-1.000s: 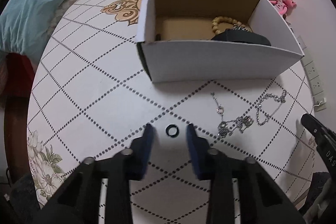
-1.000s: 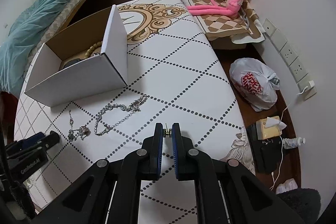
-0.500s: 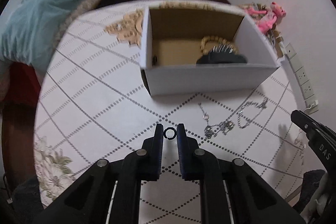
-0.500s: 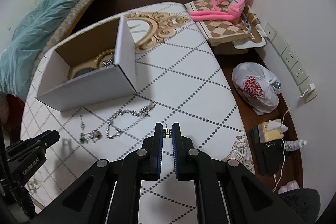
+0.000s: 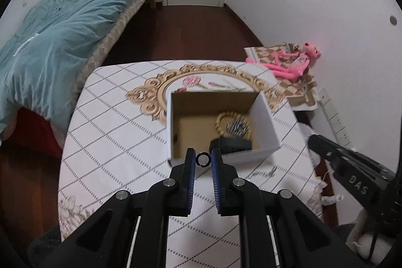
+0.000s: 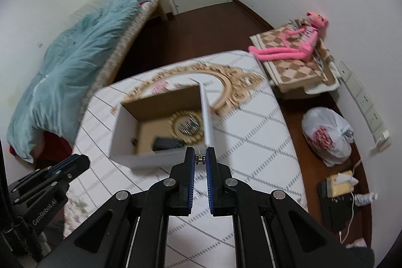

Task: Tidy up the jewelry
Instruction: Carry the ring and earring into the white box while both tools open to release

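My left gripper (image 5: 203,159) is shut on a small black ring (image 5: 202,159) and holds it high above the table, just before the near wall of the open white cardboard box (image 5: 266,114). The box holds a wooden bead bracelet (image 5: 221,118), a silver piece (image 5: 236,127) and a black item (image 5: 232,143). My right gripper (image 6: 200,158) is shut on a small gold earring (image 6: 200,159), raised over the box's (image 6: 120,132) near right corner. A silver chain (image 5: 263,172) lies on the table before the box.
The table (image 5: 113,132) has a white quilted cover with a gold ornament print. A bed with a teal duvet (image 5: 57,32) stands to the left. A pink plush toy (image 6: 289,47) lies on a checked cushion at right. A white plastic bag (image 6: 326,140) sits on the floor.
Both grippers have risen well above the table and moved toward the box. The left gripper closed on the black ring a second ago and lifted it; the right kept its earring.
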`<state>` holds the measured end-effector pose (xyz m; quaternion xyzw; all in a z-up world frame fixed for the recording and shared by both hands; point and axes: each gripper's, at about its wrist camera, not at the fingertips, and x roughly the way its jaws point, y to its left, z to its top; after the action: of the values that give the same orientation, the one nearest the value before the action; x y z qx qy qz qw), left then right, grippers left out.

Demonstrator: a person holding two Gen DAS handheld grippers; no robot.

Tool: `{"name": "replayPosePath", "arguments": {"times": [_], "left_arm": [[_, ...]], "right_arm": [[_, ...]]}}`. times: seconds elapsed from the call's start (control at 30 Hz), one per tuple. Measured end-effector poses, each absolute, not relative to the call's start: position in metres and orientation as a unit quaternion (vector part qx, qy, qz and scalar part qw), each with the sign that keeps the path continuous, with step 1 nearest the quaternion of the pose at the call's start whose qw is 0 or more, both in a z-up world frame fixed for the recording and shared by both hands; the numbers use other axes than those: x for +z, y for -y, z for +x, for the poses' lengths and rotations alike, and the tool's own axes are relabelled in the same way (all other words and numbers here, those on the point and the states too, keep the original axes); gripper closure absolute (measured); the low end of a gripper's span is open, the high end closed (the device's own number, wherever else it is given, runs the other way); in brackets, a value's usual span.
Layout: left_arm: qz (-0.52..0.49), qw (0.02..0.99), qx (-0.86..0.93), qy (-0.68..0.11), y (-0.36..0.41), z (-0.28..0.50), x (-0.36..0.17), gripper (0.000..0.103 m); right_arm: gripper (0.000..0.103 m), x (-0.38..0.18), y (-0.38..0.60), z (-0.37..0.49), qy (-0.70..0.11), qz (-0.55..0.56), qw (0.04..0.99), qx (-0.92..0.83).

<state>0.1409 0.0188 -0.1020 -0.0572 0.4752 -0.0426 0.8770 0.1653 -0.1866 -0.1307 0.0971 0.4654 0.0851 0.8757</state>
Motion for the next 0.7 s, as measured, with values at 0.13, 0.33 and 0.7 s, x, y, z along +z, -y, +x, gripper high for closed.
{"name": "replayPosePath", "arguments": {"times": [0.13, 0.33, 0.7], "left_arm": [[-0.073, 0.863, -0.062, -0.496, -0.024, 0.173, -0.105, 0.093], [-0.098, 0.827, -0.080, -0.547, -0.037, 0.225, -0.131, 0.093], [-0.102, 0.811, -0.047, -0.575, -0.048, 0.260, -0.136, 0.052]], "right_arm": [[0.094, -0.132, 0.177, 0.206, -0.484, 0.104, 0.861, 0.112], [0.094, -0.156, 0.160, 0.268, -0.542, 0.130, 0.817, 0.149], [0.089, -0.200, 0.147, 0.320, -0.622, 0.183, 0.742, 0.171]]}}
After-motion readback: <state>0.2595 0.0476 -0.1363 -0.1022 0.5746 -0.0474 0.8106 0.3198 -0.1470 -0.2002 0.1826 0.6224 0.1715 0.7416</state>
